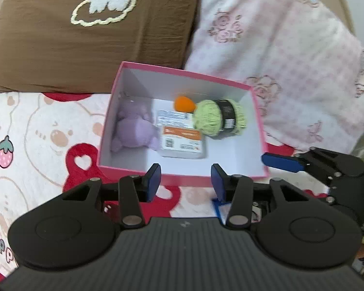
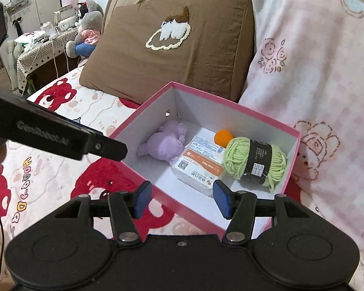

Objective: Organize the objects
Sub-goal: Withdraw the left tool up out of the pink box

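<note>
Box: the pink cardboard box with white inside [image 2: 290, 167] sits open on the bed, on the white bedspread with red bears [image 2: 60, 174], just in front of the brown pillow [image 2: 182, 68] and beside the pink blanket [image 2: 315, 72]
Inside the box: the soft purple plush toy [image 2: 163, 143], the flat white and orange packet [image 2: 197, 169], the small orange ball [image 2: 223, 138] and the green ball of yarn with a black paper band [image 2: 254, 161] all lie on the box floor, close together
Plush toy: looks soft and light; squeeze it around the fat middle
Yarn: looks soft, light and squashy; best held across the middle at the band, so no thread pulls loose
Packet: looks flat, a bit stiff and smooth, so maybe slippery; pinch it by an edge
Ball: round and small, likely to roll; grab it right across the middle
Box handling: looks light with thin stiff walls; hold it by a wall or rim
Left gripper [image 1: 185, 177]: fingers apart, nothing between them, near the front wall of the box
Right gripper [image 2: 180, 198]: fingers apart, nothing between them, over the near corner of the box
Writing: "GenRobot.AI" on the left gripper's side; colourful letters on the bedspread, hard to read; small print and a square code on the packet, too small to read
</note>
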`<state>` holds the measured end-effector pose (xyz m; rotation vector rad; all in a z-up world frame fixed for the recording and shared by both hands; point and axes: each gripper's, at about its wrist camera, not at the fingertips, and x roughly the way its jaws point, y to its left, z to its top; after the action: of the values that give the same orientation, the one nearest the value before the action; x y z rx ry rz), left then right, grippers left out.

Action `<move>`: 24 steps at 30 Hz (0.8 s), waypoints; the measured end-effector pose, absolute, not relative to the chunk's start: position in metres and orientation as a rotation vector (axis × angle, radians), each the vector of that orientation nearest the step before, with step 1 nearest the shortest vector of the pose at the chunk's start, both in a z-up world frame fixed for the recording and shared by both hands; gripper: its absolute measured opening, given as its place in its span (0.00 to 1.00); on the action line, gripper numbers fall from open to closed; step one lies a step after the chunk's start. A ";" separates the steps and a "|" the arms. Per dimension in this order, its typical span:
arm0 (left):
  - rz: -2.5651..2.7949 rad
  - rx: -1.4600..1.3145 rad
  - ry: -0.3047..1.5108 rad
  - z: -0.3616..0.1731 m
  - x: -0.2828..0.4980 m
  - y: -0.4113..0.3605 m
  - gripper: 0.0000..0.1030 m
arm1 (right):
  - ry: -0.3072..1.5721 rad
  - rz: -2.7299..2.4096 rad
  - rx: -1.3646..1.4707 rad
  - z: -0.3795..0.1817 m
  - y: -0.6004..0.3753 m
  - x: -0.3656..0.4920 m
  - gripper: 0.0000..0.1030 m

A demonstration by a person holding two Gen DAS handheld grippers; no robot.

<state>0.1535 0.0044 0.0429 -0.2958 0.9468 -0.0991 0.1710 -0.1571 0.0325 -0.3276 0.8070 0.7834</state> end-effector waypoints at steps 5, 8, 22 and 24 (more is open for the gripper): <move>-0.103 -0.254 0.946 0.057 0.133 -0.008 0.48 | 0.799 0.777 -0.328 0.045 -0.172 0.154 0.70; -0.117 -0.245 0.953 0.061 0.119 -0.014 0.56 | 0.752 0.740 -0.349 0.053 -0.183 0.139 0.88; -0.185 -0.196 0.957 0.065 0.062 -0.044 0.86 | 0.659 0.734 -0.435 0.069 -0.230 0.071 0.90; -0.184 -0.209 0.977 0.061 0.059 -0.047 0.87 | 0.646 0.737 -0.443 0.067 -0.236 0.062 0.90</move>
<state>0.0591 -0.0469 0.0608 -0.2088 0.9767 -0.1843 0.0624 -0.2365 0.0669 -0.4425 0.6458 0.7369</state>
